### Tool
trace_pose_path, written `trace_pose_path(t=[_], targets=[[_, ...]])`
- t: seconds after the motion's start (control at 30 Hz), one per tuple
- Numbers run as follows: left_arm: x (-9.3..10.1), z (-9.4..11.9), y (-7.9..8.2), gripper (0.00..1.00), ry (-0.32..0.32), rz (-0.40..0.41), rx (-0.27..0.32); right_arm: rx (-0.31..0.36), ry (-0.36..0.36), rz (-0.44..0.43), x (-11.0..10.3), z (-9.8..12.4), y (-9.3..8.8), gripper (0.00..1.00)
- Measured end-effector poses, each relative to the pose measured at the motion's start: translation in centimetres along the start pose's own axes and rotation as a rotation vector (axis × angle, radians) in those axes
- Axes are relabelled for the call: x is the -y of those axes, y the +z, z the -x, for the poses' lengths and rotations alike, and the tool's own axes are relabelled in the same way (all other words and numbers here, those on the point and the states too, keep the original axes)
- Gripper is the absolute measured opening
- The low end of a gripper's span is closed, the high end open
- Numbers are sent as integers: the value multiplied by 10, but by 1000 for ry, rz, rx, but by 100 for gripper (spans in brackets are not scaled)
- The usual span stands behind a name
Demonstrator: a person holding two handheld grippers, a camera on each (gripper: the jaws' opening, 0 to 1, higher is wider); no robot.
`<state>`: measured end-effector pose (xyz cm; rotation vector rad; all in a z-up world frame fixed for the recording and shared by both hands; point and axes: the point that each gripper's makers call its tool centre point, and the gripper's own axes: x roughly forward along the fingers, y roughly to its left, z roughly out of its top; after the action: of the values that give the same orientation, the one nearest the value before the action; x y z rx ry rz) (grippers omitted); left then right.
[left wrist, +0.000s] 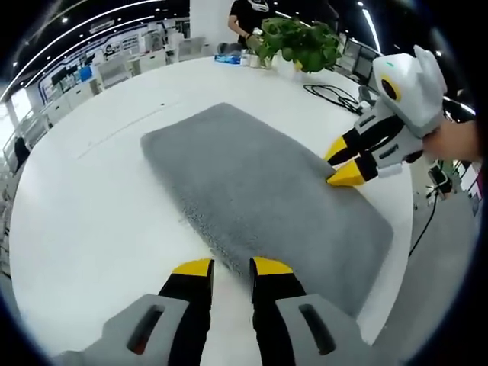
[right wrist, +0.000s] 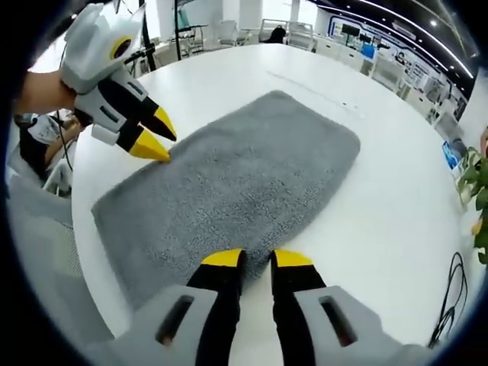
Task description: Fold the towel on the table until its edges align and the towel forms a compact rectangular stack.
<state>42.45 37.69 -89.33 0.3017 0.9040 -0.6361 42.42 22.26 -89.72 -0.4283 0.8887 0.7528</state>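
A grey fluffy towel [left wrist: 259, 183] lies flat as a long rectangle on the white table [left wrist: 91, 198]. My left gripper [left wrist: 232, 265] stands open just short of the towel's near long edge, nothing between its jaws. Across the towel, my right gripper [left wrist: 343, 163] comes in from the right, held by a hand, with its lower yellow tip at the far long edge. In the right gripper view the towel [right wrist: 236, 175] spreads ahead. My right gripper [right wrist: 258, 258] is open over its near edge, and the left gripper [right wrist: 158, 137] sits at the upper left by the opposite edge.
A potted plant [left wrist: 301, 42], a blue item [left wrist: 227, 58] and a person in black [left wrist: 248, 15] are at the table's far side. Black cables [left wrist: 332, 95] lie near the right edge. The table [right wrist: 381, 229] rim drops off close behind the right gripper.
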Motion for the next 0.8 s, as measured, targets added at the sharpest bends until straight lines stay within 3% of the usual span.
trace_pose_path(t=[0.33, 0.8], targets=[[7, 19, 3, 19, -2, -39, 28, 80, -6, -7, -9, 17, 18, 18], [11, 38, 14, 20, -14, -80, 77, 106, -18, 25, -16, 36, 32, 28]])
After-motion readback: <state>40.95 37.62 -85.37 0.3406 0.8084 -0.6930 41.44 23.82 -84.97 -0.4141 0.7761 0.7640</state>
